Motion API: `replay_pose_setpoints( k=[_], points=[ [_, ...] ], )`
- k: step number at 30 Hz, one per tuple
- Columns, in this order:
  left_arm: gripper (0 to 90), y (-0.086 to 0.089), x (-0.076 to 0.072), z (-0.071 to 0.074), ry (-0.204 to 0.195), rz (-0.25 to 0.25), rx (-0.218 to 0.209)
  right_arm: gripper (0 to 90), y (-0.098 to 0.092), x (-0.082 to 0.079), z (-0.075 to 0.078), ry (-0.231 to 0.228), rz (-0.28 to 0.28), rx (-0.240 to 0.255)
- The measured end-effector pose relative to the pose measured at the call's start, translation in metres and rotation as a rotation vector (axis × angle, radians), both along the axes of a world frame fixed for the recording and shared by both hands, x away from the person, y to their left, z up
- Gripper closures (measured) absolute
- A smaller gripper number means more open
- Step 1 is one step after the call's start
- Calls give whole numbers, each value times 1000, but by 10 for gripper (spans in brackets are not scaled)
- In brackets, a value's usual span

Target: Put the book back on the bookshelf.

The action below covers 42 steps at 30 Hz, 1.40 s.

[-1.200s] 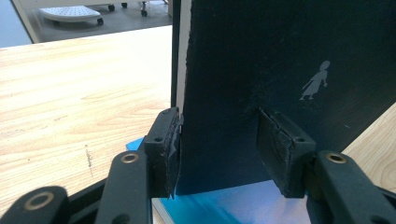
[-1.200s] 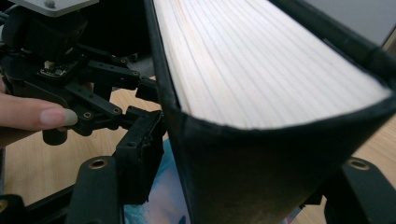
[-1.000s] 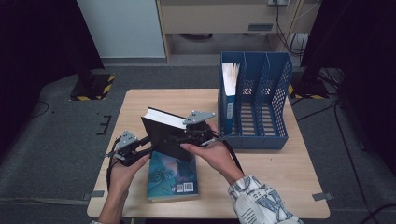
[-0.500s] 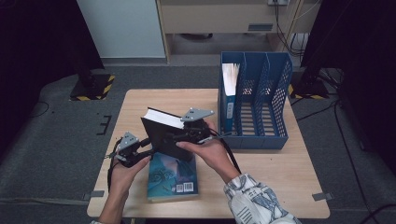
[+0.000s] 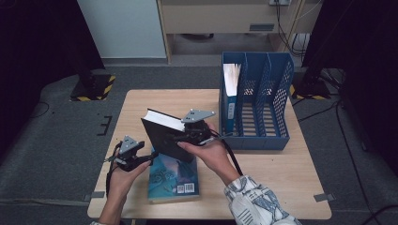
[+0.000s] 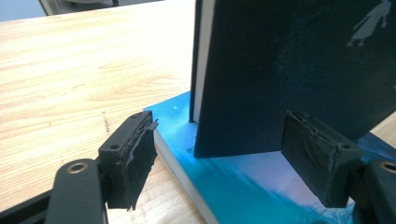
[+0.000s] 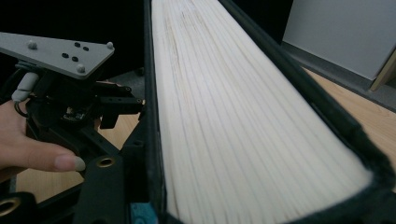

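1. The right gripper has its jaws clamped on the black book, one jaw on each cover. The book stands tilted on its lower edge above the table. The jaws have just been closing a bit more with the book between them.

2. In the right gripper view you're basically looking straight down the book's cream page block, with the dark covers running along both sides of it.

3. The black book's bottom corner rests on the blue book, which lies flat near the front edge of the table. The left gripper view shows that contact pretty clearly, dark cover sitting on the bright blue one.

4. The left gripper is low at the left edge of the blue book. Its jaws are apart and have just been opening, and neither pad presses on anything. In its own view the two pads sit either side of the black book's lower corner, with the blue book under them.

5. The blue file rack stands at the back right of the table, well apart from both books. A blue binder stands upright in its leftmost slot.
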<state>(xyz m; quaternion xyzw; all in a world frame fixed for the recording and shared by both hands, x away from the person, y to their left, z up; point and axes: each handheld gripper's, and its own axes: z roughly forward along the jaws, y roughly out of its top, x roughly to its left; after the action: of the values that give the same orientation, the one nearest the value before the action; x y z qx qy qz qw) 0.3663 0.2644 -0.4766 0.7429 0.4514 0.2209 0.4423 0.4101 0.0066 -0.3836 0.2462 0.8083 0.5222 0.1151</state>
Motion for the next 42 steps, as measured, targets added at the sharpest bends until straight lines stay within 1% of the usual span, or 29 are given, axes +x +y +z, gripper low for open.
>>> replay_pose_setpoints(
  k=[5, 10, 12, 16, 21, 28, 34, 37, 42],
  points=[
    [250, 5, -2, -2, 7, 7, 3, 467, 0, -3, -1, -22, -10, -1],
    [237, 5, -2, -6, 22, 3, 28, 461, 1, -3, -1, -20, -9, -3],
    [234, 5, -2, -6, 24, 1, 30, 458, 1, -3, -1, -21, -13, -2],
    [232, 0, -1, -7, 23, -12, 34, 449, 2, -2, -2, -17, -13, 12],
    [226, -2, -1, -8, 27, -23, 50, 468, 2, -1, -2, -11, -8, 25],
    [188, -1, 1, -9, 26, -39, 40, 498, 3, -1, -2, -17, -6, 24],
    [148, 3, 2, -10, 28, -37, 27, 514, 3, -1, -2, -19, -14, 21],
    [113, 6, 3, -10, 27, -36, 20, 519, 3, 1, -1, -3, -26, 26],
    [94, 11, 4, -11, 28, -29, 11, 524, 2, 7, 1, 38, -57, 49]
  ],
)
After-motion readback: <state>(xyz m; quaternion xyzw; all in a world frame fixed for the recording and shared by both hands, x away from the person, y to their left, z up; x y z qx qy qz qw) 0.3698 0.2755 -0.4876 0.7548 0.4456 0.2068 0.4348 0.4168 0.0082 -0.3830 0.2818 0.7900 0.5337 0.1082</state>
